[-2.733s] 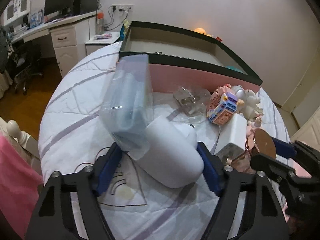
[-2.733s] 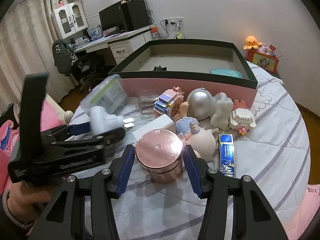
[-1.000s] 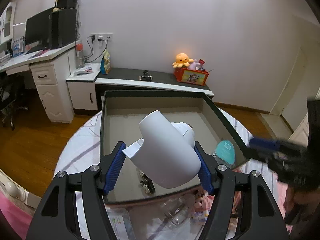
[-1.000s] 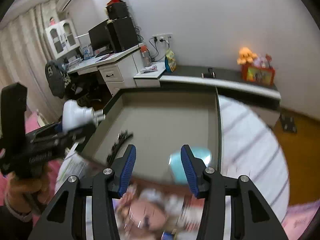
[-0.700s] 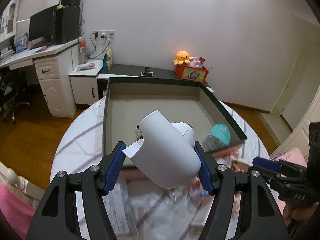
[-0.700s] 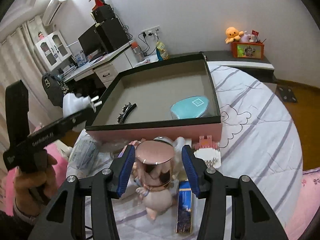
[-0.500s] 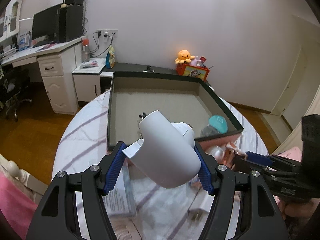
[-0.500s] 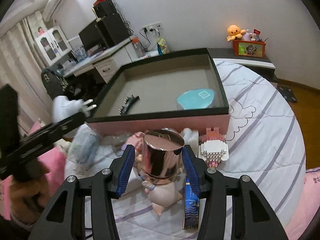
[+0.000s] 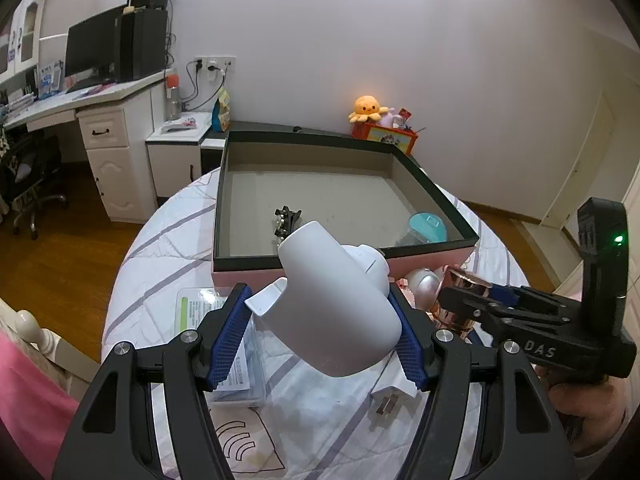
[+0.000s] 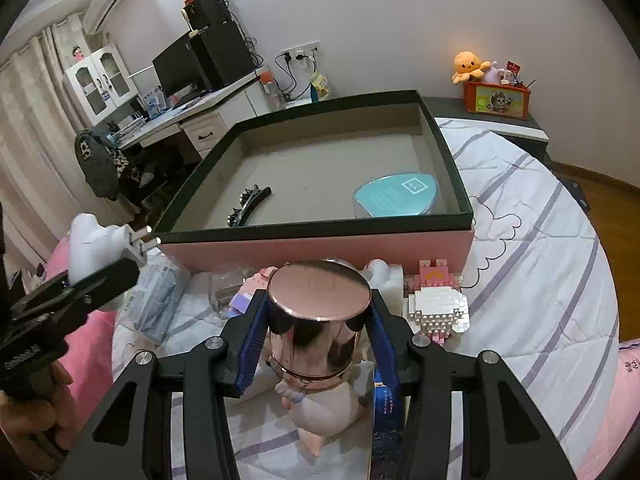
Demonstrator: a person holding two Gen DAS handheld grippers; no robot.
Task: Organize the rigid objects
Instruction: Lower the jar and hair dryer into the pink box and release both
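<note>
Left gripper (image 9: 320,334) clamps a white plastic plug-in device (image 9: 336,304). The right gripper (image 10: 316,336), jaws closing, grips a rose-gold metal canister (image 10: 318,320). Beyond both fingertips, the dark-rimmed pink box (image 10: 320,248) stands largely unoccupied.

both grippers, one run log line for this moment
left gripper: shut on white plastic plug adapter | right gripper: shut on rose-gold metal tin | both short of pink box

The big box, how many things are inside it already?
2. A black hair clip lies on the floor of the box toward its left side, and a teal-lidded container sits in the near right corner. The near wall could hide something small.
</note>
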